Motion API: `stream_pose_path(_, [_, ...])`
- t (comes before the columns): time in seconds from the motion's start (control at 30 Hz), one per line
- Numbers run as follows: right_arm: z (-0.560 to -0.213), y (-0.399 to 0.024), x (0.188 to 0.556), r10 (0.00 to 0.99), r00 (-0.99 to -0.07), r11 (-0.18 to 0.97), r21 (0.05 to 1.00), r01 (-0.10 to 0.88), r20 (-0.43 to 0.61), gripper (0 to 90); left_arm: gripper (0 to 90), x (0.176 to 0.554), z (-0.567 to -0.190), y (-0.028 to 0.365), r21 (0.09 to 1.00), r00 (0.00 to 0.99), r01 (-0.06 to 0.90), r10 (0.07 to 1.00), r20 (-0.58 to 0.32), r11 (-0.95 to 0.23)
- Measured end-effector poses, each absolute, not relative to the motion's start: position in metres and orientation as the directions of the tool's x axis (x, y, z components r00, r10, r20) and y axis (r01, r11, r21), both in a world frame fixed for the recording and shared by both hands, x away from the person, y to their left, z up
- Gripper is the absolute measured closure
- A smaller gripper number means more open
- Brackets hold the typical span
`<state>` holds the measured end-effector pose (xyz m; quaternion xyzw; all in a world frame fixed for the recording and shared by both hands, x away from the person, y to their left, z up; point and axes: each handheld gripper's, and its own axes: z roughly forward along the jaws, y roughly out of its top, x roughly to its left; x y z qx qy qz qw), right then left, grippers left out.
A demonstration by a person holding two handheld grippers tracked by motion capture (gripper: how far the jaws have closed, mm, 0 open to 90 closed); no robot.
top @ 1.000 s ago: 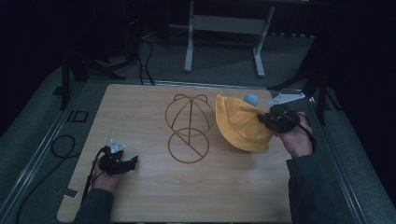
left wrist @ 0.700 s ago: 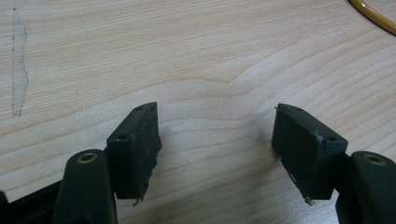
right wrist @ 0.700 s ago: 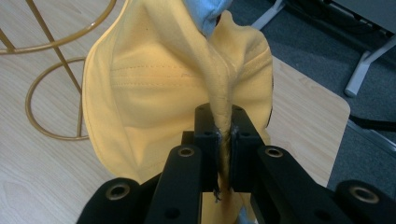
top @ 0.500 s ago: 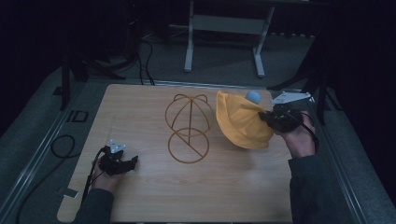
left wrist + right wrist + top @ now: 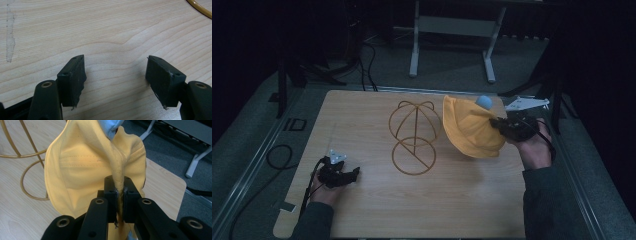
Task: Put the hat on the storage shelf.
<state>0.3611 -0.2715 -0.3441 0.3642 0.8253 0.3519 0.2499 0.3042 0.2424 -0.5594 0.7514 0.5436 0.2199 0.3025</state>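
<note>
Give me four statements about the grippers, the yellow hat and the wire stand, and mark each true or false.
1. The right gripper is clamped on a fold of the yellow hat. True.
2. The left gripper holds the wire stand. False: its jaws are open over bare table.
3. The hat sits on the stand. False: it is beside the stand, held by the right gripper.
4. The stand is upright on the table. True.
</note>
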Motion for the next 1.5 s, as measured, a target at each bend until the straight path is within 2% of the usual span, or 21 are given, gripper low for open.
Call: stream_pose_path(1.5, [-0.324, -0.271, 0.346, 0.739, -0.661, 0.449, 0.828, 0.335, -0.132, 84.9, 32.1, 0.305, -0.559, 0.241, 0.694, 0.313, 0.684, 0.950, 0.001, -0.227])
